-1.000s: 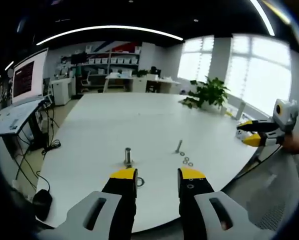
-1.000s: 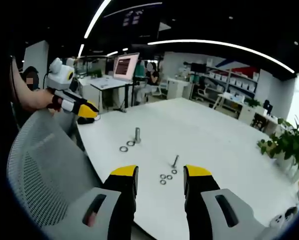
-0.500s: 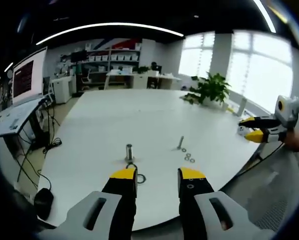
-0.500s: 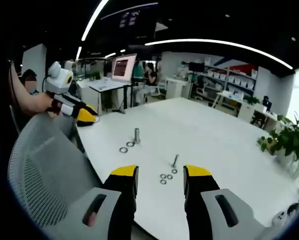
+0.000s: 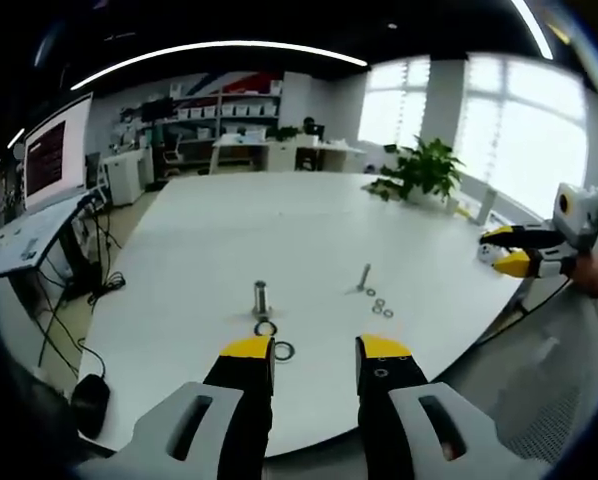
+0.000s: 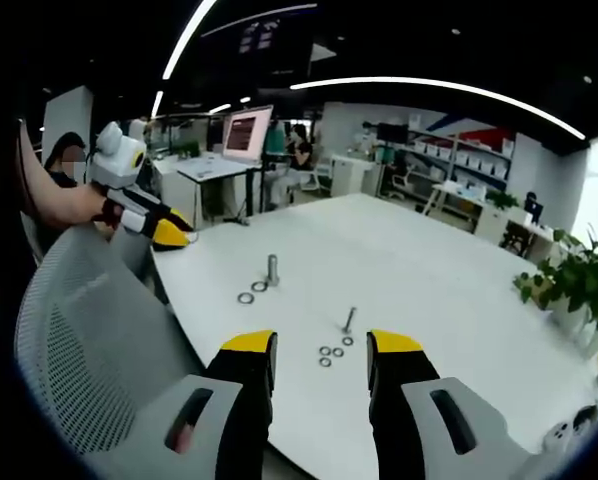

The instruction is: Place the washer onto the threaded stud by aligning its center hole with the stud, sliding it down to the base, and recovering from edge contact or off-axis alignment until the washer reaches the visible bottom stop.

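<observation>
In the left gripper view, the left gripper [image 5: 314,360] hangs spread and empty above the white table [image 5: 219,230]. Two large washers [image 5: 275,340] lie loose beside the thick threaded stud [image 5: 260,296]; a slim stud [image 5: 364,277] stands to the right with three small washers [image 5: 381,305] near its foot.

In the right gripper view, the right gripper [image 6: 319,360] is likewise released, holding nothing, over the small washers [image 6: 330,353]. The likely risk: a flat washer is hard to pinch off the tabletop and may skid away, or catch tilted on the threads.
</observation>
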### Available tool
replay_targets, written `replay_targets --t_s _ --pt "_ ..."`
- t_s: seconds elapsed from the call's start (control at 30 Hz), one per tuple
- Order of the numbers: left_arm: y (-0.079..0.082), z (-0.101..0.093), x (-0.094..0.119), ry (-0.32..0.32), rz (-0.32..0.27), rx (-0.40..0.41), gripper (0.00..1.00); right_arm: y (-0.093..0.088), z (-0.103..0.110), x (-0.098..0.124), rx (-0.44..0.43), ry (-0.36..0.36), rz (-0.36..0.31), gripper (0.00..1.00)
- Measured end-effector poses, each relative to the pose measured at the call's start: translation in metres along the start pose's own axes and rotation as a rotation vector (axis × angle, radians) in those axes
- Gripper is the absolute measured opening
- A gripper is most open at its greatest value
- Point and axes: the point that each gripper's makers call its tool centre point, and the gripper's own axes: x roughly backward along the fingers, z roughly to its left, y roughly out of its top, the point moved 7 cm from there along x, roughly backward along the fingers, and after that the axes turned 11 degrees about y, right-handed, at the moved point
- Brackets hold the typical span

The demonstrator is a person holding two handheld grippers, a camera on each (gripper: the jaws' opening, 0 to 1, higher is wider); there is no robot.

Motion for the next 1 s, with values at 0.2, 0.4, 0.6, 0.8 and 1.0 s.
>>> replay_targets --t_s 0.2,0.4,0.6,0.8,1.0 --pt "0.0004 0.0009 0.0009 0.005 -0.004 0.001 0.3 -0.0006 0.0007 -0.0005 0.001 0.004 0.005 0.38" --pt "-0.0005 0.0006 0.0004 0.001 0.002 -0.006 0.3 -0.0015 -0.0002 -0.0004 -0.006 -0.002 0.01 0.38" --pt "-0.0004 -0.0008 0.0011 -0.011 -0.001 0.0 0.31 -0.0023 0.0006 -0.0006 0.006 -0.001 0.019 0.38" --pt "-0.0036 -0.0035 -0.0014 -0.033 0.035 -0.005 0.31 -0.0009 -0.0013 0.0025 0.009 -0.016 0.002 0.38" --pt "0.0002 -0.0038 -0.0006 -0.089 0.036 0.065 0.28 0.0001 -0.0032 0.0047 -0.011 -0.02 -0.018 0.38"
